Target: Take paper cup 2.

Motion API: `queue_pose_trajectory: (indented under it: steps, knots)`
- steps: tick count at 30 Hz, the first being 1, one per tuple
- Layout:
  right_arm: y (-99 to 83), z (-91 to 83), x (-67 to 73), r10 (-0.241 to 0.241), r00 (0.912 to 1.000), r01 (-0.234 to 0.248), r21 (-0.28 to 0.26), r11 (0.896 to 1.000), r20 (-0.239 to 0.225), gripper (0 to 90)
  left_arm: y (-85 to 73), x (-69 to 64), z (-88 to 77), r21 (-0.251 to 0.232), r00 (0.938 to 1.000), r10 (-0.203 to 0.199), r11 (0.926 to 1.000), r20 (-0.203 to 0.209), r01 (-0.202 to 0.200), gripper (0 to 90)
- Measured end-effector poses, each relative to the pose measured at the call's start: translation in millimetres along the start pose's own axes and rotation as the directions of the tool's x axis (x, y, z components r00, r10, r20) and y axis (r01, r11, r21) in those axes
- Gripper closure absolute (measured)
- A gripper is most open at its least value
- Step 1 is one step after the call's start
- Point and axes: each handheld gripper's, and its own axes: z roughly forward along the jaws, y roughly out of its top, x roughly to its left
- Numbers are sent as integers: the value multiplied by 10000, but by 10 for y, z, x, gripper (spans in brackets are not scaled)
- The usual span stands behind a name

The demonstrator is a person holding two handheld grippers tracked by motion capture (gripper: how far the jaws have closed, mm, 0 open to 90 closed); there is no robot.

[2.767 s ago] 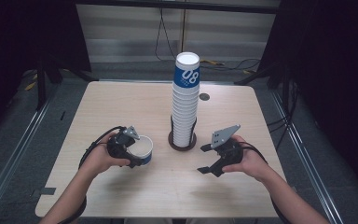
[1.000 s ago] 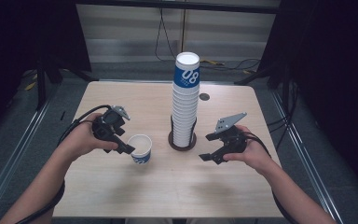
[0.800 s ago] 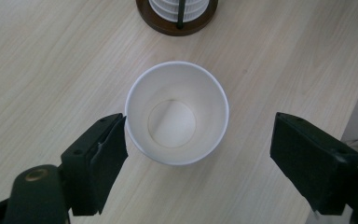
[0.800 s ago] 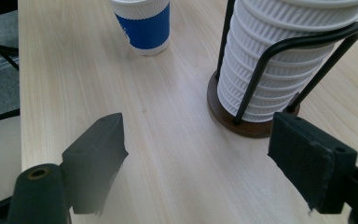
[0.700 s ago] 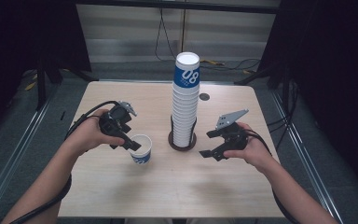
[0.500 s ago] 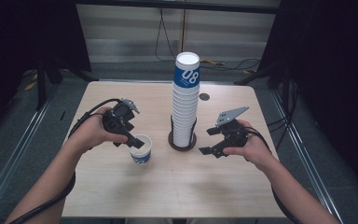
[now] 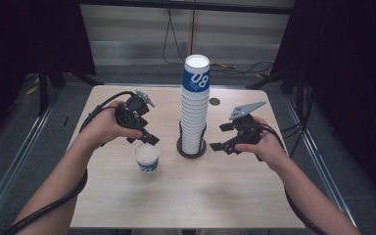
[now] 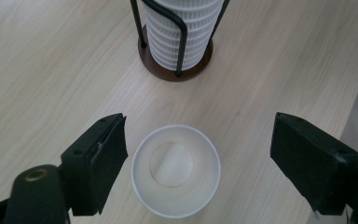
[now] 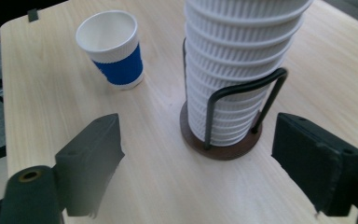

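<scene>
A tall stack of white ribbed paper cups (image 7: 195,110), its topmost cup banded in blue, stands in a black wire holder on a round dark base (image 7: 192,147) near the middle of the pale wooden bench (image 7: 186,196); this stack serves as the landmark. To the left of the stack and a little nearer the person, a single white paper cup with a blue band (image 7: 146,157) stands upright on the bench, mouth up and empty, well apart from the holder's base. The left gripper (image 7: 146,137) hangs just above this cup, on its far-left side as seen from the stack; in the left gripper view (image 8: 196,163) its black fingers (image 8: 100,161) stand spread on either side of the cup's rim (image 8: 176,170) without touching it, and the cup sits free on the wood. The right gripper (image 7: 220,137) is held to the right of the stack, near the holder's base, pointing toward it. In the right gripper view (image 9: 205,168) its fingers (image 9: 91,158) are spread wide, having just been opening, with nothing between them; the lower cups and holder (image 9: 223,107) lie ahead of them, untouched.
</scene>
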Motion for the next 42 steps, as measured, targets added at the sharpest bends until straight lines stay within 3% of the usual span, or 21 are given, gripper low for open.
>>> queue_pose_trajectory:
  steps: [9, 12, 20, 29, 34, 39, 42]
  knots:
    - [188, -72, -62, 298, 9993, -289, -393, 9988, 217, 133, 305, -31, -107, -263, 9999, 154, 9995, -25, -154, 184]
    - [261, -82, -62, 422, 9989, -408, -598, 9974, 223, 129, 375, -43, -101, -224, 9995, 323, 9992, 3, -323, 184]
    - [377, -69, -91, 581, 9980, -561, -793, 9953, 232, 128, 525, -19, -156, -170, 9996, 274, 9995, 105, -273, 184]
    - [495, -80, -107, 627, 9977, -597, -1039, 9928, 254, 128, 785, -26, -347, -619, 9981, 620, 9961, -35, -621, 182]
    - [565, -78, -95, 564, 9980, -528, -1090, 9926, 297, 128, 931, -42, -437, -1253, 9973, 710, 9895, -164, -725, 177]
    - [633, -74, -101, 479, 9980, -423, -1245, 9913, 422, 128, 1066, -59, -402, -1518, 9965, 770, 9851, -320, -810, 170]
    - [661, -66, -124, 645, 9968, -574, -1366, 9890, 481, 127, 1128, -30, -346, -1680, 9974, 556, 9838, -447, -624, 169]
